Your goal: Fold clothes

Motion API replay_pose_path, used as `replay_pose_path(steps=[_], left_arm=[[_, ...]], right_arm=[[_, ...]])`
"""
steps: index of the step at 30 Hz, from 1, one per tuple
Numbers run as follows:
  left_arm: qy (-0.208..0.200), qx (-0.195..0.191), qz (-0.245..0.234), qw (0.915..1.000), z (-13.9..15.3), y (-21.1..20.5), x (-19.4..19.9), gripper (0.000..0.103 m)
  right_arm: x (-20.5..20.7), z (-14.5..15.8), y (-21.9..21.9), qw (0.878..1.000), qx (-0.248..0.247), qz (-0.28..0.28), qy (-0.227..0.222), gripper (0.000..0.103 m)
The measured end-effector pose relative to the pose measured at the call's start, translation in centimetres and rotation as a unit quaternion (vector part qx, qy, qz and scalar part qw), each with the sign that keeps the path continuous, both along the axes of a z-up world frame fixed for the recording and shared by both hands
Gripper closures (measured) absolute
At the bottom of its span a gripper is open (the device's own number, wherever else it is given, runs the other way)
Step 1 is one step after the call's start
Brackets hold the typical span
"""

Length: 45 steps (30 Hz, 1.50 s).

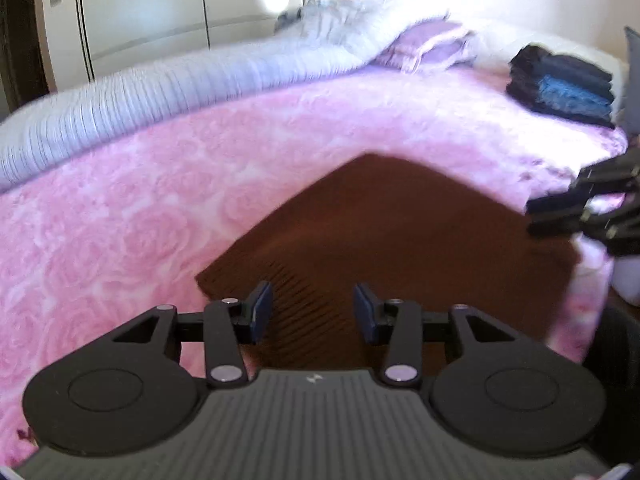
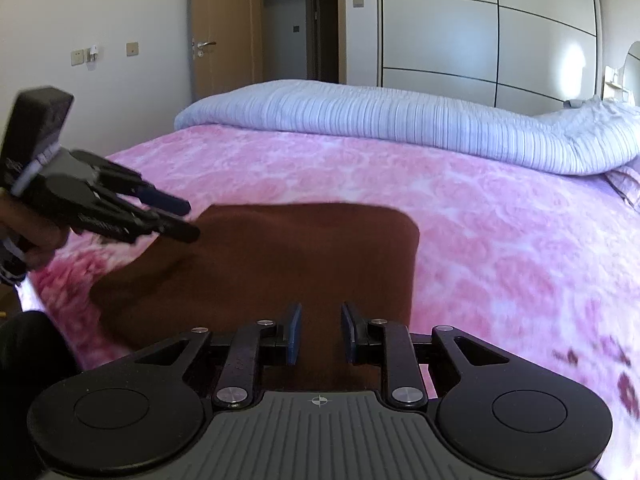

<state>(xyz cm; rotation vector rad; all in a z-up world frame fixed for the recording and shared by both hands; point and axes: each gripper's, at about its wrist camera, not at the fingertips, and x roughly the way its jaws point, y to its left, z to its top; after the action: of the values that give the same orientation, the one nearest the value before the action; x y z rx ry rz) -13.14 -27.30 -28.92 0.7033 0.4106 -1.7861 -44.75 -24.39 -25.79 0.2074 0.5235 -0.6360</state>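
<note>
While both hover parted, left gripper (image 1: 313, 312) and right gripper (image 2: 319, 333) grasp nothing.

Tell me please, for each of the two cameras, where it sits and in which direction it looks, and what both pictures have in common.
Left wrist: sits on the left gripper, looks along its open fingers over the brown garment and pink blanket toward a stack of folded dark clothes; the right gripper enters at the right edge.
Right wrist: sits on the right gripper, fingers open, faces the wardrobe and door; the left gripper and the hand holding it show at left.
Shared: brown garment, pink blanket, striped duvet.
</note>
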Motion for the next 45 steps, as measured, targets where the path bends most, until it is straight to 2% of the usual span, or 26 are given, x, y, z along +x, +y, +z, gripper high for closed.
replay_pose_path(steps=[3,5,7,13,15,17,19,23,25,36,39,41,43,45], left_arm=[[0.008,0.016,0.005,0.9998,-1.4,-0.6,1.0,0.061],[0.023,0.019,0.011,0.9995,-1.6,-0.2,1.6,0.060],[0.027,0.020,0.012,0.9994,-1.4,0.1,1.8,0.060],[0.051,0.001,0.009,0.9987,0.2,-1.7,2.3,0.063],[0.041,0.000,0.011,0.9991,0.1,-3.1,2.3,0.064],[0.046,0.007,0.012,0.9988,-0.3,-3.6,2.5,0.061],[0.052,0.015,0.013,0.9984,-0.8,-4.1,2.8,0.059],[0.064,0.030,0.015,0.9974,-1.8,-5.2,3.3,0.059],[0.069,0.034,0.018,0.9969,-2.1,-5.4,3.5,0.059],[0.068,0.032,0.042,0.9963,-1.0,-1.7,4.0,0.056],[0.041,0.019,0.049,0.9978,0.1,0.1,4.1,0.057],[0.009,0.002,0.052,0.9986,1.1,1.9,4.0,0.062],[-0.020,-0.016,0.047,0.9986,1.8,4.0,3.7,0.062],[-0.054,-0.037,0.021,0.9976,2.4,6.5,2.5,0.062]], right_arm=[[1.5,-0.1,-1.8,1.000,-0.006,0.010,0.016,0.080],[2.7,-1.0,-3.5,0.998,0.007,0.013,0.060,0.080],[3.2,-1.8,-5.3,0.997,0.020,0.019,0.078,0.080],[4.4,0.2,-10.3,0.999,0.005,0.004,0.045,0.080],[5.8,0.2,-12.2,0.998,0.005,0.018,0.056,0.080],[7.6,-0.6,-14.1,0.996,0.012,0.029,0.088,0.080],[9.1,-2.1,-16.6,0.991,0.044,0.035,0.119,0.080],[10.3,-2.0,-19.2,0.989,0.073,0.031,0.124,0.080],[10.4,-1.9,-19.5,0.989,0.064,0.027,0.129,0.080],[5.9,-1.4,-7.6,0.992,0.035,0.059,0.109,0.080],[3.7,-1.5,-5.9,0.995,0.049,0.025,0.086,0.079],[3.1,-0.5,-4.3,0.996,0.044,0.023,0.069,0.079],[2.5,0.5,-2.6,0.998,0.038,0.022,0.052,0.079],[2.5,0.7,-0.5,0.997,0.019,0.042,0.054,0.073]])
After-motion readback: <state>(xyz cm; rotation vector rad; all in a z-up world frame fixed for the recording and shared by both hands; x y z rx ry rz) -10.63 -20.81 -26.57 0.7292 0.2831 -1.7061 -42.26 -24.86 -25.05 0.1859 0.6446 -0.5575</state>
